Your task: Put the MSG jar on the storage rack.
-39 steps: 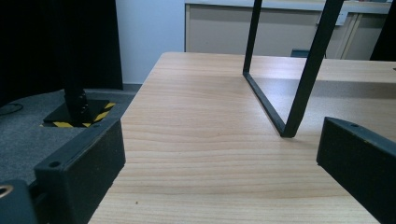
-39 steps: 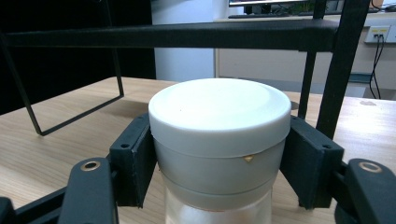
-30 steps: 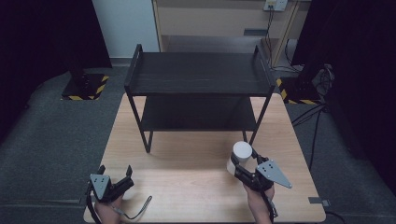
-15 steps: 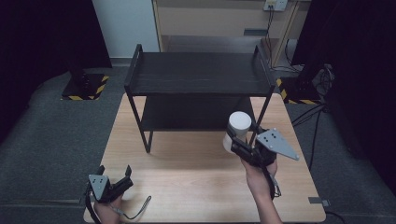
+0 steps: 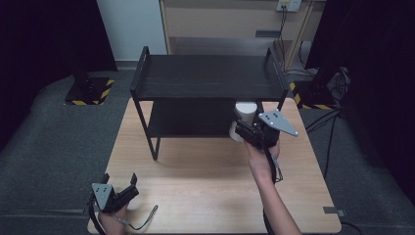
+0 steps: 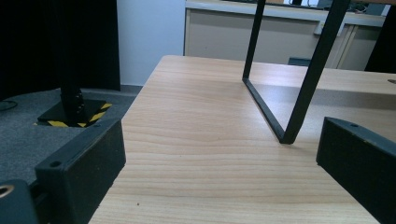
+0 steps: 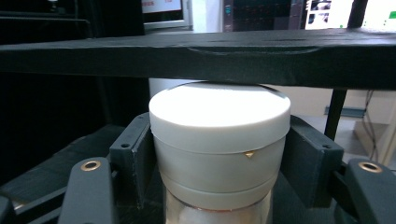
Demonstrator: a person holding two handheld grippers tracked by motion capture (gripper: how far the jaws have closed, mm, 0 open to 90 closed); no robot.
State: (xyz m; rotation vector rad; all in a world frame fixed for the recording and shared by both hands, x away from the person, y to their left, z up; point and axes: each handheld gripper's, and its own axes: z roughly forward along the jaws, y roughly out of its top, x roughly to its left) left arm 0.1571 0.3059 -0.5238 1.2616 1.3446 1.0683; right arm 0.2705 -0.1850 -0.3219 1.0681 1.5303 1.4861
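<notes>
1. Right gripper (image 5: 243, 131): jaws closed on either side of a white-lidded cylindrical jar (image 7: 218, 140), clear lower body; grip sits just below the lid.
2. Jar location: upright, off the table, at the front right of the black two-tier metal-frame shelf unit (image 5: 208, 78), lid just under the edge of the top board in the right gripper view.
3. Left gripper (image 5: 120, 188): jaws wide apart, nothing between them; low over the light wood-grain table (image 5: 205, 186), near front left corner, well apart from the jar.
4. Progress (judgement): pick-up done, carry approx. complete; jar looks bound for the lower tier. Left to do: insert under top board, set down, release, withdraw.
5. Count: jars 1; shelf units 1 (2 tiers, both bare as far as visible); grippers 2; tables 1.
</notes>
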